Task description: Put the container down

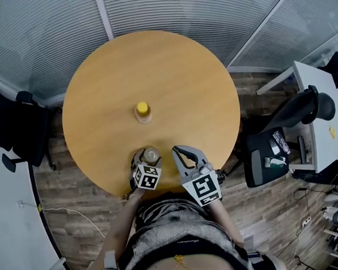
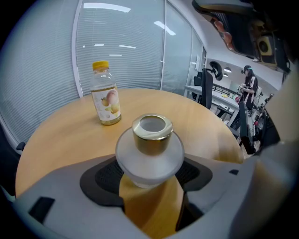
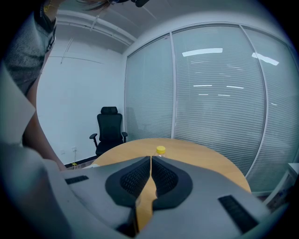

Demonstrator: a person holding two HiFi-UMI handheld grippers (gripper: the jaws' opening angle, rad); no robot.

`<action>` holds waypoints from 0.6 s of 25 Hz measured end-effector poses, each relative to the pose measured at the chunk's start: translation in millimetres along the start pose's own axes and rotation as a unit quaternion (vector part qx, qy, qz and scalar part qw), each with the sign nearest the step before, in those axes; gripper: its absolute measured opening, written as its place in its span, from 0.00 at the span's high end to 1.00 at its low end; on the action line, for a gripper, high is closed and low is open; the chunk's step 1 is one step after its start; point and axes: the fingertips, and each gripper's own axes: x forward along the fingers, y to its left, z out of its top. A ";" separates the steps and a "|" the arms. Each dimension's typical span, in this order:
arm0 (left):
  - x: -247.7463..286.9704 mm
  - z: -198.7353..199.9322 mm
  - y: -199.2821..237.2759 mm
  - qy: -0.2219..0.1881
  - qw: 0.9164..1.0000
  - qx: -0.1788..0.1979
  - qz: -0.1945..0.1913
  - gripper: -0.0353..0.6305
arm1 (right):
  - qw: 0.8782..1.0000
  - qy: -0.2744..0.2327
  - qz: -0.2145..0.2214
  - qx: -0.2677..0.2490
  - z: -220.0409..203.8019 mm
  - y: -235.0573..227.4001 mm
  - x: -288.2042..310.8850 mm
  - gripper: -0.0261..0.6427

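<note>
Grips the frosted, gold-necked container [image 2: 149, 154] in the left gripper [image 1: 150, 161] at the near edge of the round table [image 1: 169, 62], short of a yellow-capped bottle [image 1: 142, 111]. Holds the right gripper [image 3: 151, 163] pinched together on nothing. Not yet released; lowering and letting go seemingly left to do.

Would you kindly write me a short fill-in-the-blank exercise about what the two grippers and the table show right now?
The left gripper holds a frosted container with a ____ neck.
The right gripper, fingers shut, holds ____.
The bottle standing on the round table has a ____ cap.
Missing words: gold; nothing; yellow.
</note>
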 end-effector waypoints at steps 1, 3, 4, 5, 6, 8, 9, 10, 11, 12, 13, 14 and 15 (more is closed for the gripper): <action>-0.9 -0.6 0.2 0.001 1.000 -0.003 -0.002 0.45 | 1.000 0.000 0.000 0.000 0.1 0.5 -0.2 0.93; -2.7 -2.5 0.3 0.005 1.000 -0.009 -0.005 0.45 | 1.000 -0.001 0.000 0.000 0.1 1.5 -0.7 0.93; -3.4 -4.0 0.2 0.008 1.000 -0.012 -0.006 0.45 | 1.000 -0.001 0.000 -0.001 0.0 1.9 -0.8 0.93; -3.9 -5.8 0.3 0.012 1.000 -0.014 -0.007 0.45 | 1.000 -0.001 0.001 -0.001 -0.1 2.3 -0.8 0.93; -4.3 -7.5 0.6 0.015 1.000 -0.017 -0.007 0.45 | 1.000 -0.001 0.001 -0.001 -0.1 2.7 -0.6 0.93; -5.6 -9.5 1.7 0.018 1.000 -0.018 -0.006 0.45 | 1.000 -0.003 0.002 -0.002 0.0 3.0 -0.2 0.93; -6.7 -9.9 2.0 0.018 1.000 -0.018 -0.005 0.45 | 1.000 -0.003 0.002 -0.002 0.0 3.1 -0.3 0.93; -7.8 -10.3 2.1 0.018 1.000 -0.018 -0.005 0.45 | 1.000 -0.003 0.002 -0.002 -0.2 3.2 -0.5 0.93; -8.9 -11.0 2.0 0.019 1.000 -0.019 -0.006 0.45 | 1.000 -0.004 0.001 -0.002 -0.6 3.5 -0.9 0.93; -10.1 -11.9 2.0 0.020 1.000 -0.020 -0.006 0.45 | 1.000 -0.003 0.001 -0.001 -1.2 3.9 -1.4 0.93; -11.2 -12.9 2.2 0.021 1.000 -0.021 -0.007 0.45 | 1.000 -0.003 0.002 -0.001 -1.9 4.4 -2.0 0.93; -12.5 -13.8 2.5 0.022 0.999 -0.022 -0.006 0.45 | 1.000 -0.003 0.002 -0.002 -2.3 4.8 -2.6 0.93; -13.7 -14.7 2.8 0.023 0.999 -0.023 -0.005 0.45 | 1.000 -0.004 0.002 -0.002 -2.5 5.1 -3.3 0.93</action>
